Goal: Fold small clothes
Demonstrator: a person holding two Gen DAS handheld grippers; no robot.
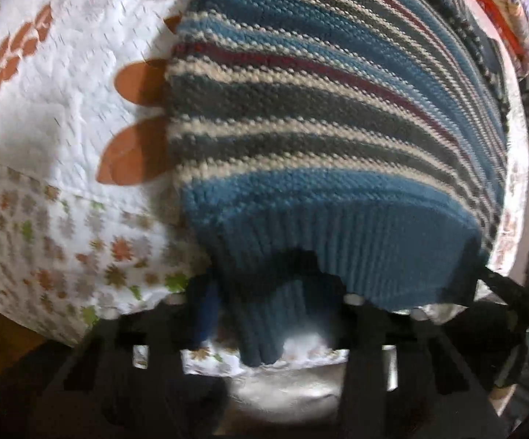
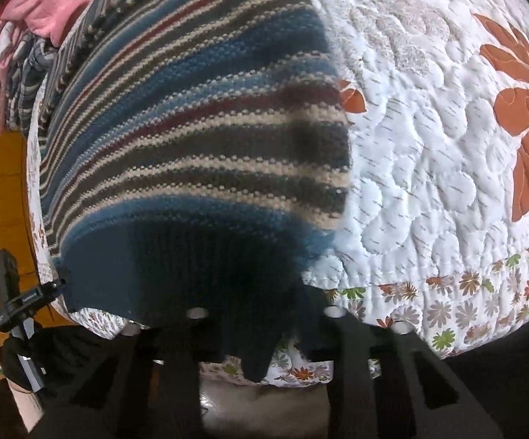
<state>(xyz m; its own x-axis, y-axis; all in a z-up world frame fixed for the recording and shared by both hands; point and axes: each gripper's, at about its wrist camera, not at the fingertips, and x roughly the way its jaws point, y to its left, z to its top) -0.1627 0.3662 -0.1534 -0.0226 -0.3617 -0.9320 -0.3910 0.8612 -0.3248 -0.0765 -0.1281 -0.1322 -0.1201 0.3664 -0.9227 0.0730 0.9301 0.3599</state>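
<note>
While both the left gripper (image 1: 264, 314) and right gripper (image 2: 261, 329) pinch its ribbed hem, the soft, limp knitted sweater (image 1: 319, 109) on the quilt (image 1: 63, 91) will likely sag between holds.

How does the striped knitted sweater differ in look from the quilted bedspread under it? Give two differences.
The striped sweater is coarse knit in blue, grey, cream and red bands; the quilted bedspread is white, stitched, with orange flowers. The sweater is lifted at its ribbed hem; the bedspread lies flat. Both are fabric.
</note>
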